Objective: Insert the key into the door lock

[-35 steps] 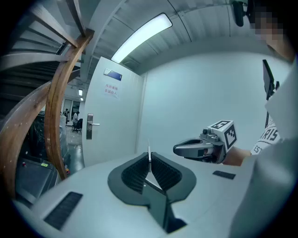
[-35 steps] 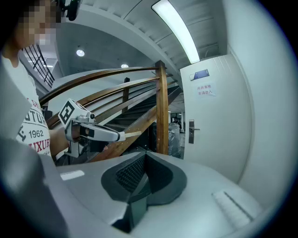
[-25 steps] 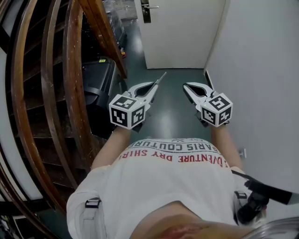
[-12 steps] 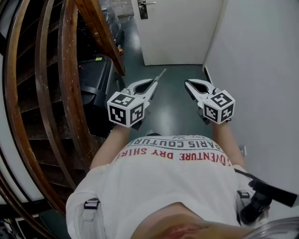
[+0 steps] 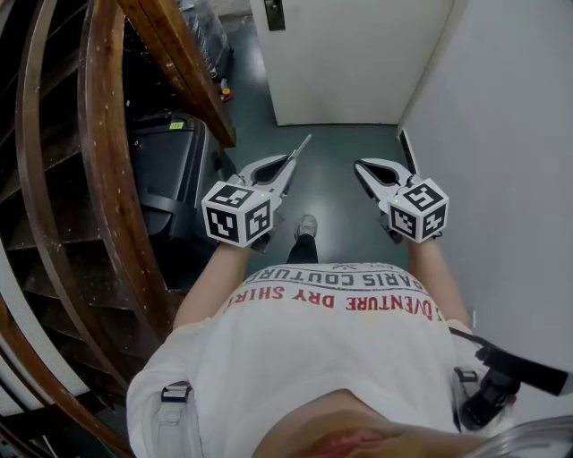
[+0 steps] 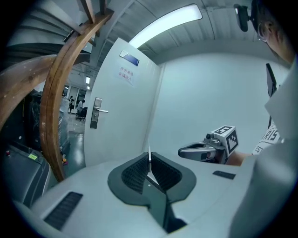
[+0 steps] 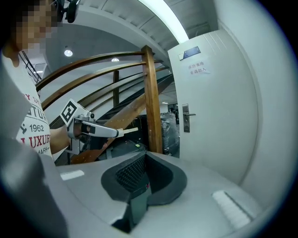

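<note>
Metal key [image 5: 303, 148] pinched in closed left tongs [image 5: 288, 166], centre-left | door lock [image 5: 275, 12] on white door [image 5: 349, 54] at top edge, well apart from key | right tongs [image 5: 361, 166], centre-right, closed on nothing | progress: key carried, approach and insertion left
</note>
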`<state>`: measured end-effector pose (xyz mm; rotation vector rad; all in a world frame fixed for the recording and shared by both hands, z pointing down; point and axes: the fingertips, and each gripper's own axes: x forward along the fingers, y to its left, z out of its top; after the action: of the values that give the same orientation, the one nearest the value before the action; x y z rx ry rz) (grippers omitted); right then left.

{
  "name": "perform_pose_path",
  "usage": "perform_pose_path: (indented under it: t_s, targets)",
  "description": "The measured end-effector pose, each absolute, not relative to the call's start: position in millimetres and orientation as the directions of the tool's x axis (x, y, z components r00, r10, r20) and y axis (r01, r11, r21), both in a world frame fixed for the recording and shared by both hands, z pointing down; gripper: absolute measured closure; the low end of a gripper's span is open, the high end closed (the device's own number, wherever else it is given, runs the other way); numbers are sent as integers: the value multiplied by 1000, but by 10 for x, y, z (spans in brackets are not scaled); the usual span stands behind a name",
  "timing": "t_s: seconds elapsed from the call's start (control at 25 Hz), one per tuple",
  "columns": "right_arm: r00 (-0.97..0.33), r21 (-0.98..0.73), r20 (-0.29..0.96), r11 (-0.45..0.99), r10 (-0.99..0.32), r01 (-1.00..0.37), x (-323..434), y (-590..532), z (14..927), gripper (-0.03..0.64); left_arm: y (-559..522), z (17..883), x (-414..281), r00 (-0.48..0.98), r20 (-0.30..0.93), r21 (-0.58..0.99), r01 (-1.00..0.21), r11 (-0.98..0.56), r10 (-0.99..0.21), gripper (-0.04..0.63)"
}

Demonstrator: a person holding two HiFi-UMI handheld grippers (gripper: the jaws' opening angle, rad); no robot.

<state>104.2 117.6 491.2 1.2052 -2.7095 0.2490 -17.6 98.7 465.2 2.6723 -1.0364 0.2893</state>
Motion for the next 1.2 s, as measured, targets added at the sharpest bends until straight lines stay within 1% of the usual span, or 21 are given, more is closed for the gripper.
perform_pose_path:
  t_s: [0.12, 0.32, 0.48, 0.72, 0.92, 1.08, 1.2]
  targets:
    - [-640, -96, 246, 639, -728, -763, 944, 259, 4726, 614, 50, 4528, -339, 728, 297, 203, -680, -704, -617, 572]
    - [-611, -78, 294, 618, -735, -782, 878, -1250, 4398, 614, -1469, 4203, -468, 736, 298, 244, -674, -697, -607, 572]
    - [-597, -21, 269, 615, -756, -788, 895, -2123, 4059, 614, -2329, 3928, -409, 738, 283, 227, -672, -705, -612, 572]
    - [-612, -14, 202, 623, -764, -782, 906, -2839, 3835, 614, -3028, 3730, -357, 728, 260, 199, -683, -703, -634, 572]
    - [-631, -14, 226, 645, -742, -764, 887, -3191, 4023, 614, -3405, 3898, -417, 711, 270, 213, -701, -680, -649, 572]
    - [-648, -6, 222, 664, -728, -748, 1032, -3706, 3906, 614, -3877, 3883, -295, 695, 273, 234, -719, -655, -665, 572]
    - [-658, -38, 232, 669, -717, -742, 1069, -4026, 4062, 614, -4176, 3971, -207, 691, 290, 228, -722, -653, -662, 572]
